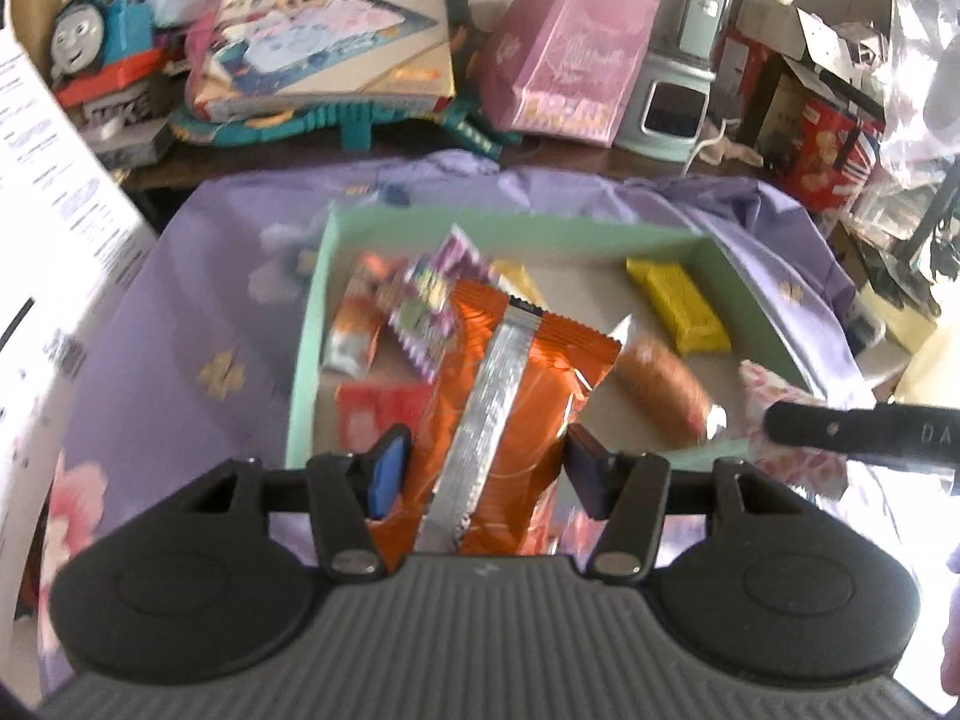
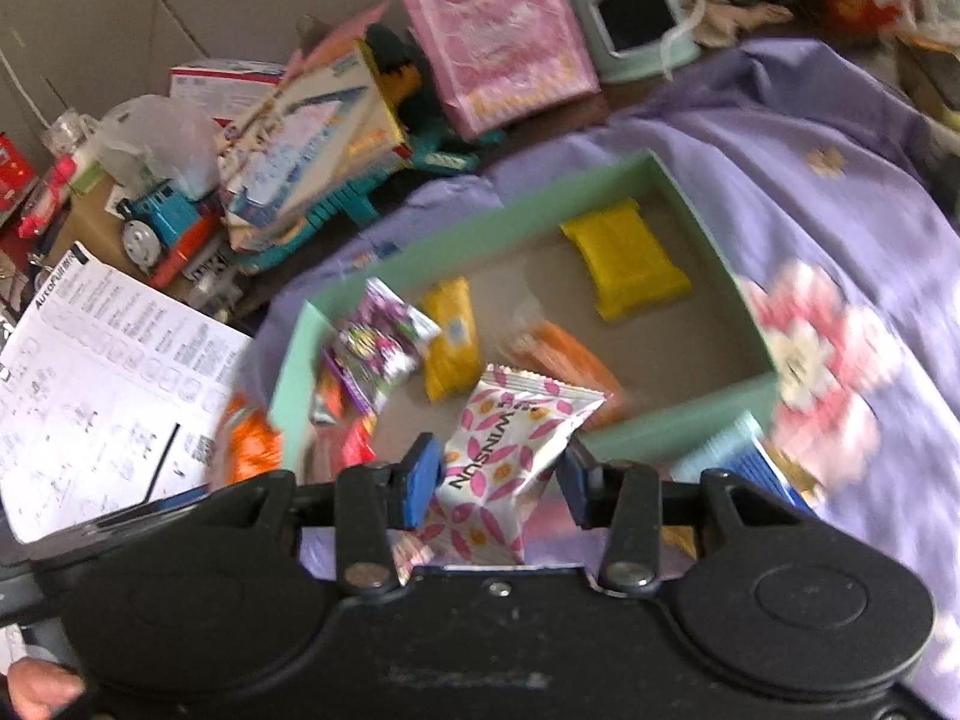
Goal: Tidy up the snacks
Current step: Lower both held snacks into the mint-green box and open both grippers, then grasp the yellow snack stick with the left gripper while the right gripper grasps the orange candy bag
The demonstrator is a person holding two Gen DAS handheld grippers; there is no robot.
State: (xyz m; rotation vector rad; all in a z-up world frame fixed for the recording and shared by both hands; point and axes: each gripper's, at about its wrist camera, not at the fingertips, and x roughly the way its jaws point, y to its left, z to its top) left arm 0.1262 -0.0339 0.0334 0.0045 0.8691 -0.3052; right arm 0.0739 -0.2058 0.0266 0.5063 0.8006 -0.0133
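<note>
Above green cardboard tray: two yellow packets, left gripper clamping orange foil packet, right gripper clamping white pink-petalled packet, both angled down

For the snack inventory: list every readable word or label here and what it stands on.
"WINSUN": white and pink flowered packet in the right tool, seen upside down.
"Autofull": heading of the printed sheet; probable, remaining print too small.
"DA": black bar, cut off.
Pink bag: lettering blurred.

The cloth is lilac with pink-and-white flowers; the box is mint green. One packet is orange with a silver seam, another white with pink petals (orange dots too); a bar is yellow.
</note>
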